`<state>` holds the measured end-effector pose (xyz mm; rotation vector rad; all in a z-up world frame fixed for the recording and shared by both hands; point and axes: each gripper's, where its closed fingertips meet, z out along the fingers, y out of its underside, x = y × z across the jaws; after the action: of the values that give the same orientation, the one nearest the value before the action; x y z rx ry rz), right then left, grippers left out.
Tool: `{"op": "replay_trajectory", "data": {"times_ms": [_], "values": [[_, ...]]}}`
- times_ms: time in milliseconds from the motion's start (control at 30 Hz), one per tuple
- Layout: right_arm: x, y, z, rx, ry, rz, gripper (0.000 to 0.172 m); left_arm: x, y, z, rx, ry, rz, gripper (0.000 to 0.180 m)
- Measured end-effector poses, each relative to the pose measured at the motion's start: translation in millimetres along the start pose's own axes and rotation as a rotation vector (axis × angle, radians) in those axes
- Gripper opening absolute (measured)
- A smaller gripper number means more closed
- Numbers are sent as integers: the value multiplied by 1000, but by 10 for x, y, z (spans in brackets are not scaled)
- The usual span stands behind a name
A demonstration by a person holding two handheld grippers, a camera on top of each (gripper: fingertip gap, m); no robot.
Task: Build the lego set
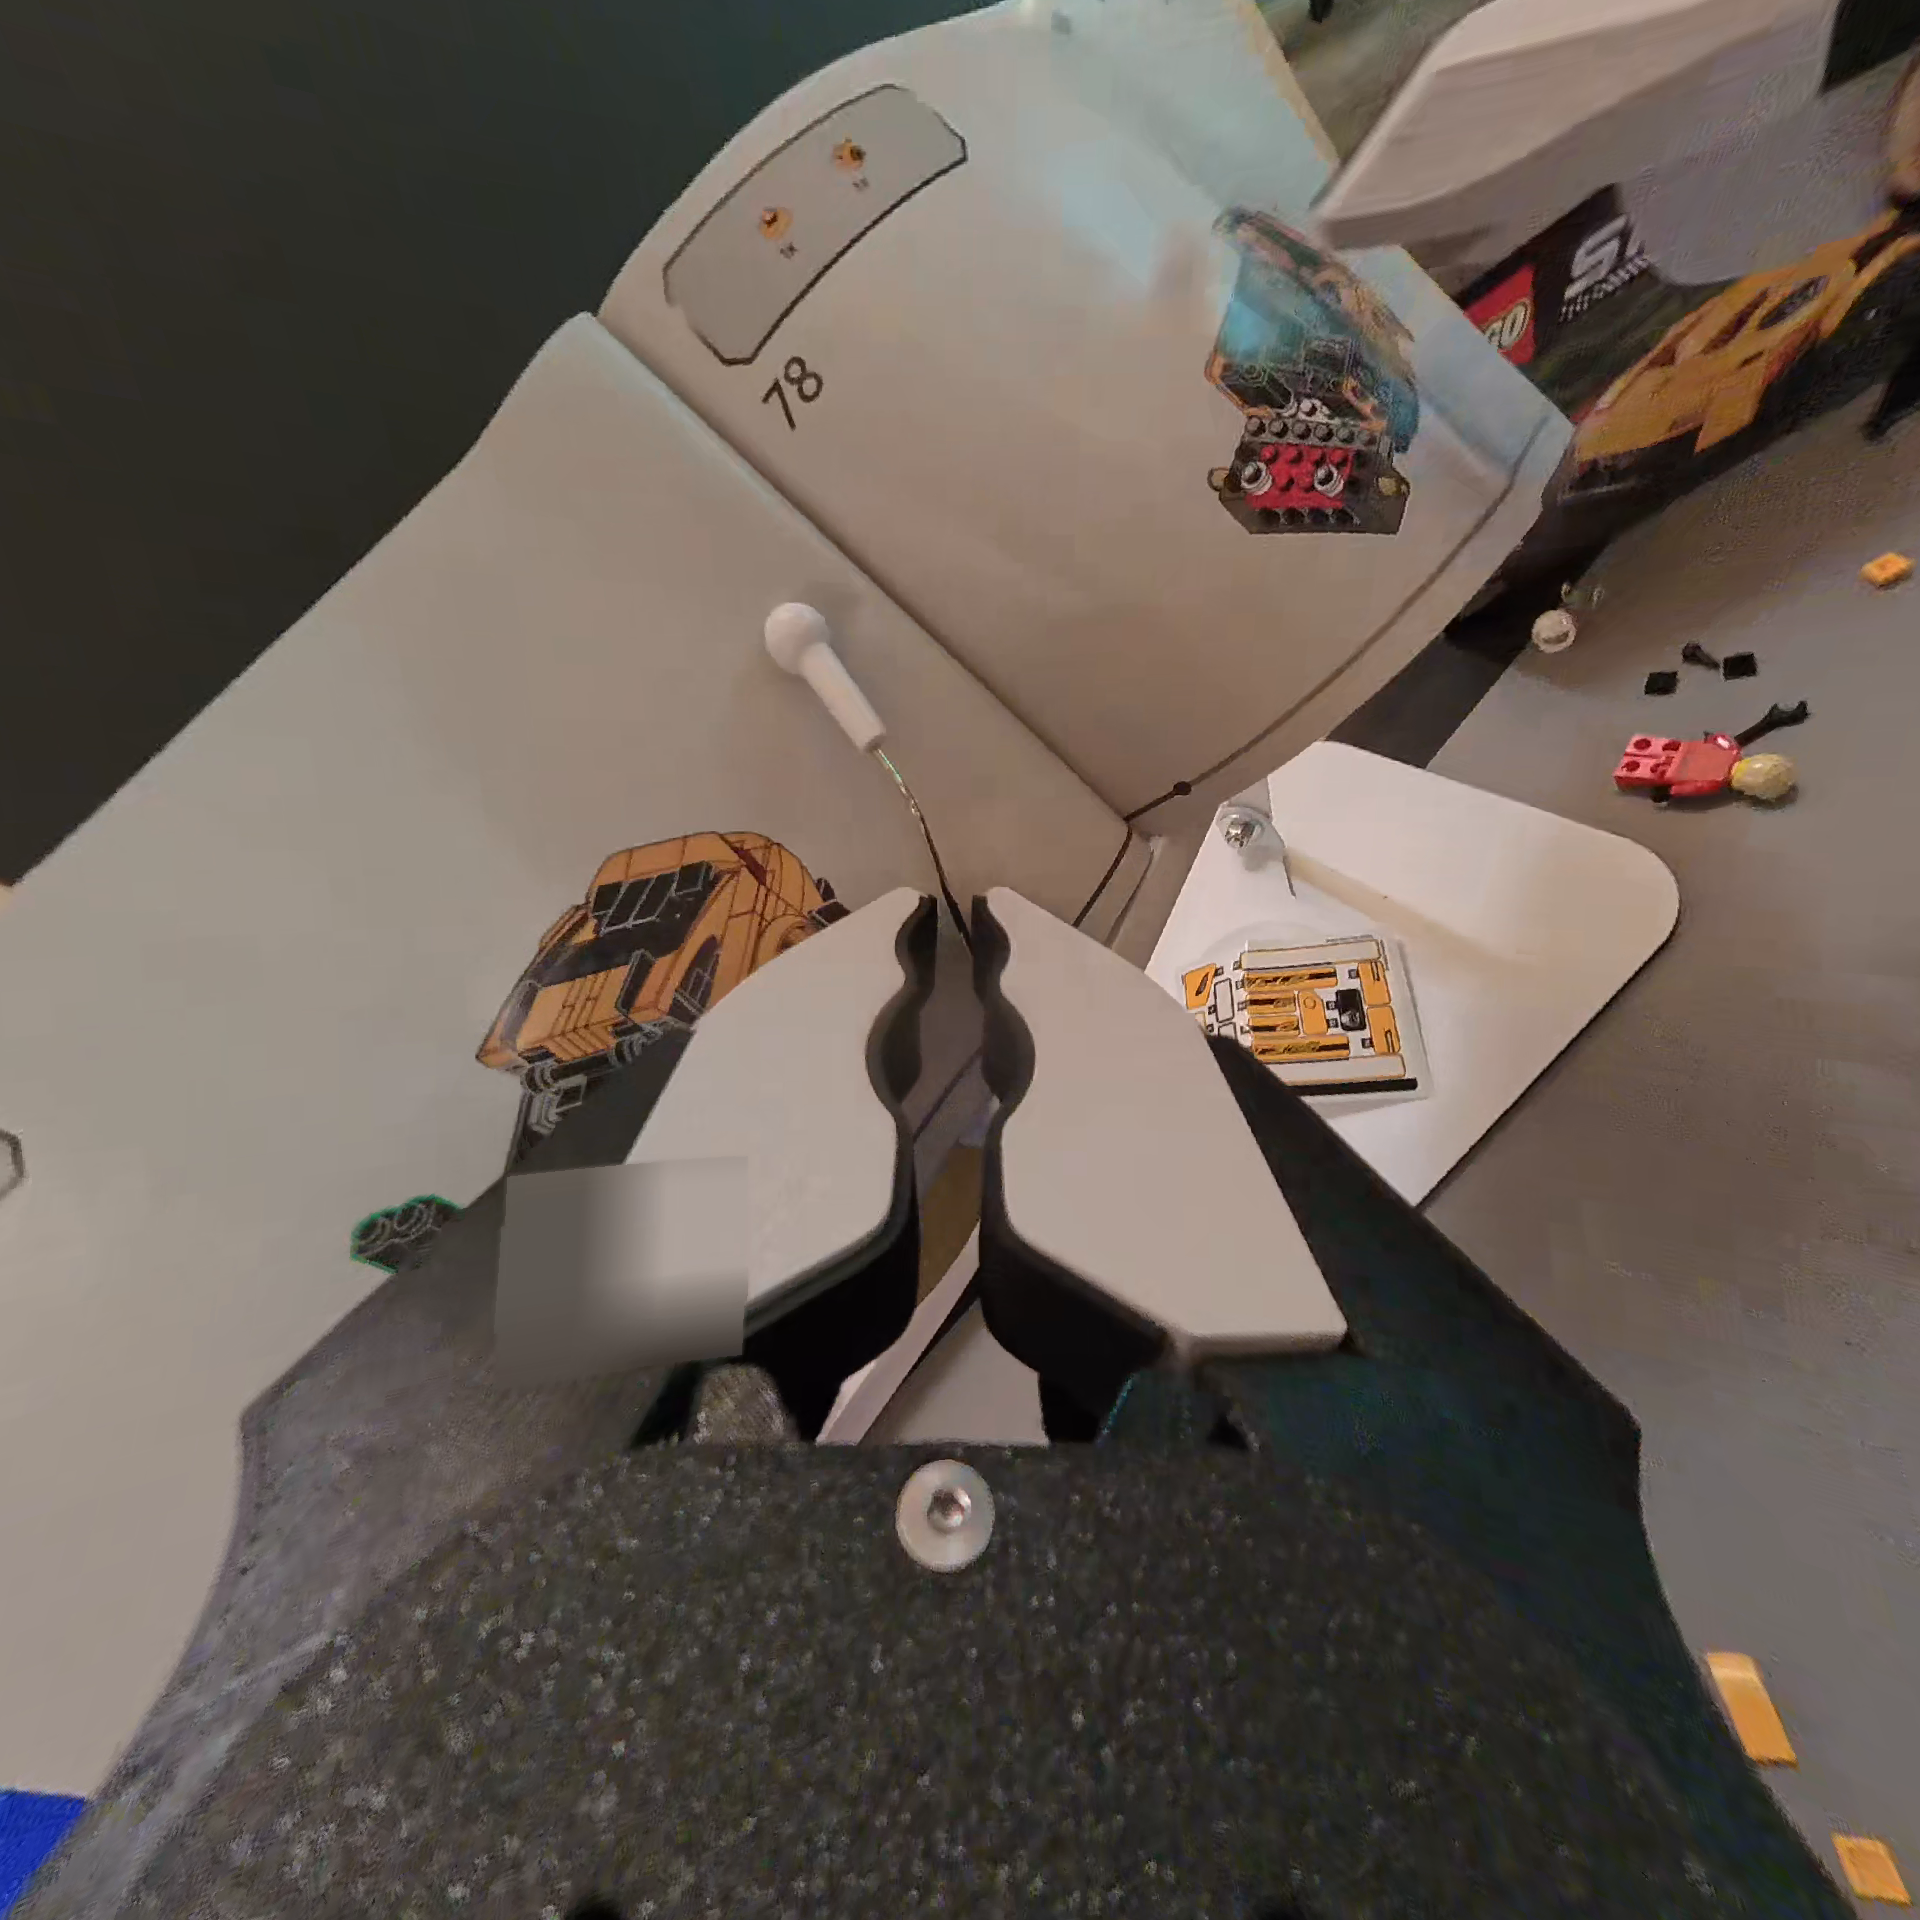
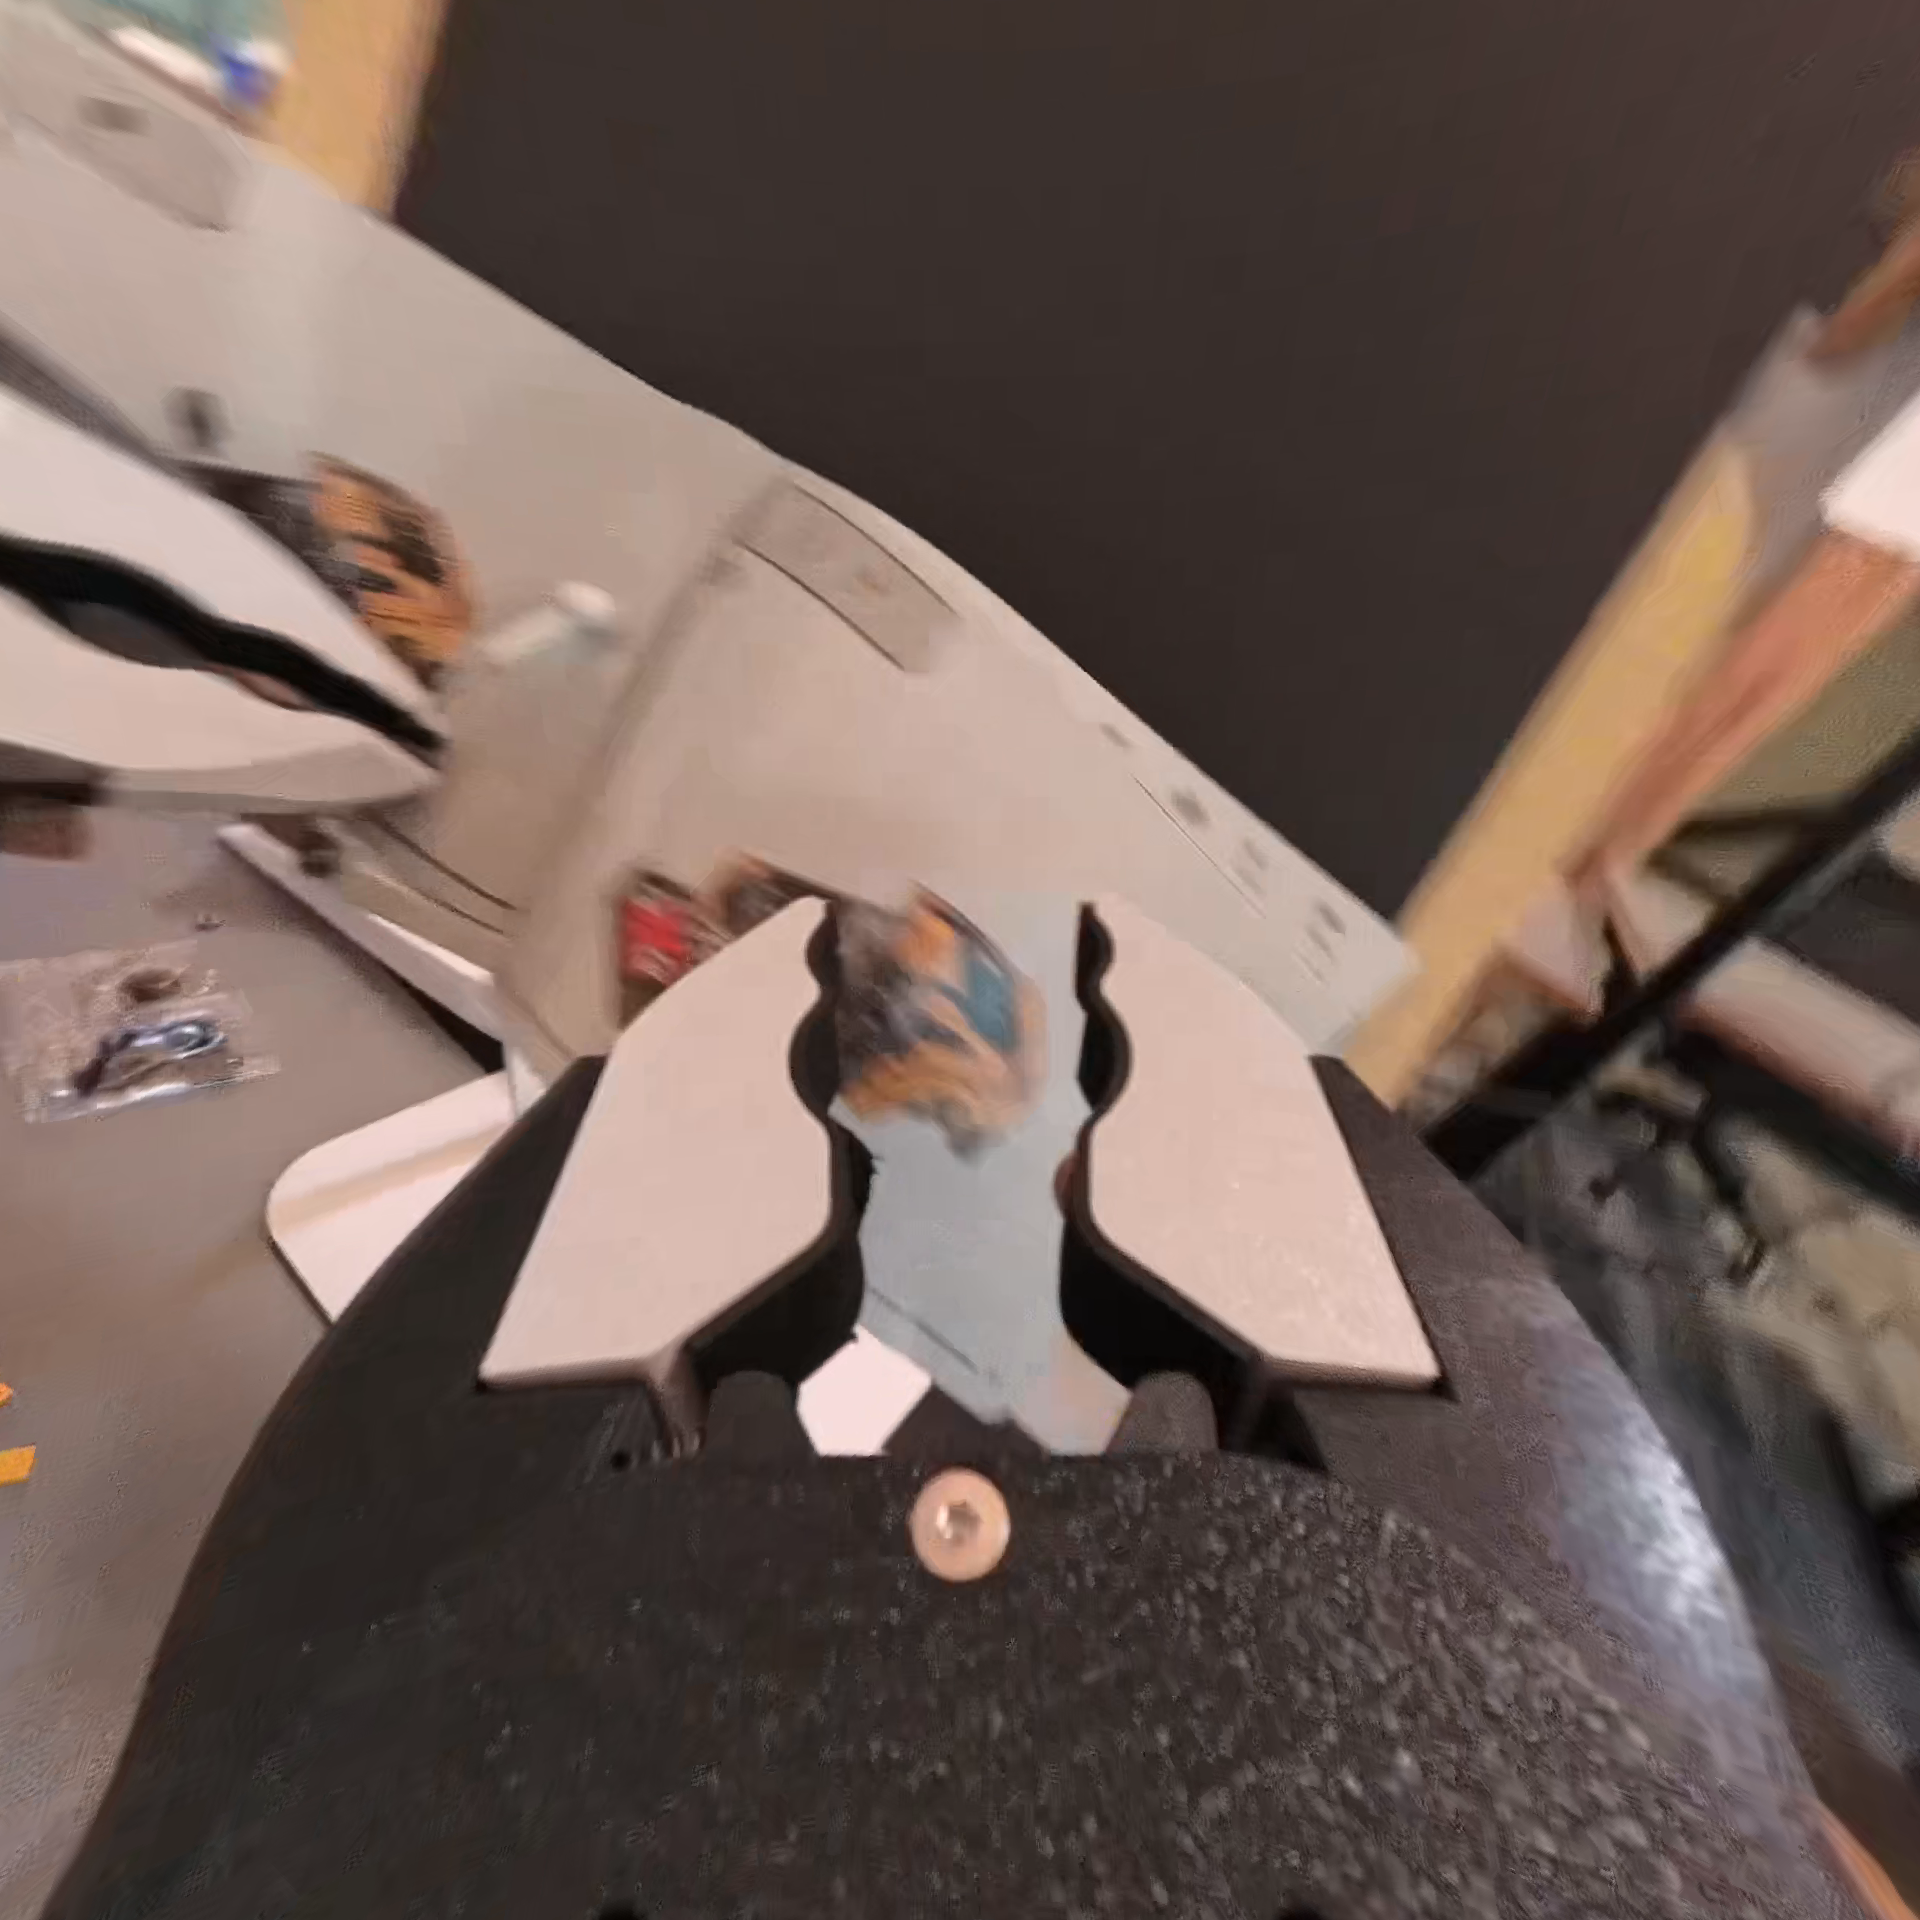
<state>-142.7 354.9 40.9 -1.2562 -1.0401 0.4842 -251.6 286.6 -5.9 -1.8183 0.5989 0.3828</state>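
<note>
Booklet (image 1: 935, 582) stands open on a white stand (image 1: 1455, 935) on the worktop (image 1: 1714, 1143). Left gripper (image 1: 954, 920) is almost closed on a thin black wire (image 1: 940, 883); right gripper (image 2: 951, 935) is wide open around a loose page (image 2: 935, 810), pads not touching.

Warm dim indoor light, wide-angle edge bending, right view motion-blurred

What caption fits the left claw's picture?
Left claw nearly shut over an open instruction booklet, near a white pin and sticker sheet.
</note>
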Motion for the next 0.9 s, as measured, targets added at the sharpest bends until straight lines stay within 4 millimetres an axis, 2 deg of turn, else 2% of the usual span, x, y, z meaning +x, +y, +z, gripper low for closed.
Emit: {"op": "replay_trajectory", "data": {"times_ms": [67,100,167,233,333,400,467,533,567,700,800,900], "values": [[301,341,-87,-77,23,177,59,-5,-3,5,5,-16,-3,6],[358,511,-116,-118,-15,292,66,-2,-3,8,5,-21,5,5],[305,763,-158,-176,-149,534,74,-3,-2,15,-5,-32,24,5],[192,907,-165,-193,-265,717,83,-6,0,19,-18,-40,36,5],[54,1079,-95,-212,-343,855,90,-7,1,18,-34,-49,38,5],[-28,1018,-37,-147,-418,969,69,-9,3,18,-36,-52,39,5],[-22,914,-19,-72,-484,1089,48,-10,5,16,-38,-52,37,4],[105,857,-57,-9,-462,1084,10,-14,10,11,-41,-55,36,5],[156,835,-83,-8,-451,1062,2,-11,9,10,-40,-54,35,5],[260,743,-97,-66,-381,798,1,-11,4,22,-50,-66,45,5],[399,622,-34,-96,-322,593,2,-24,23,32,-78,-91,67,6],[481,714,93,-209,-289,440,9,-30,31,39,-88,-104,47,6]]}}
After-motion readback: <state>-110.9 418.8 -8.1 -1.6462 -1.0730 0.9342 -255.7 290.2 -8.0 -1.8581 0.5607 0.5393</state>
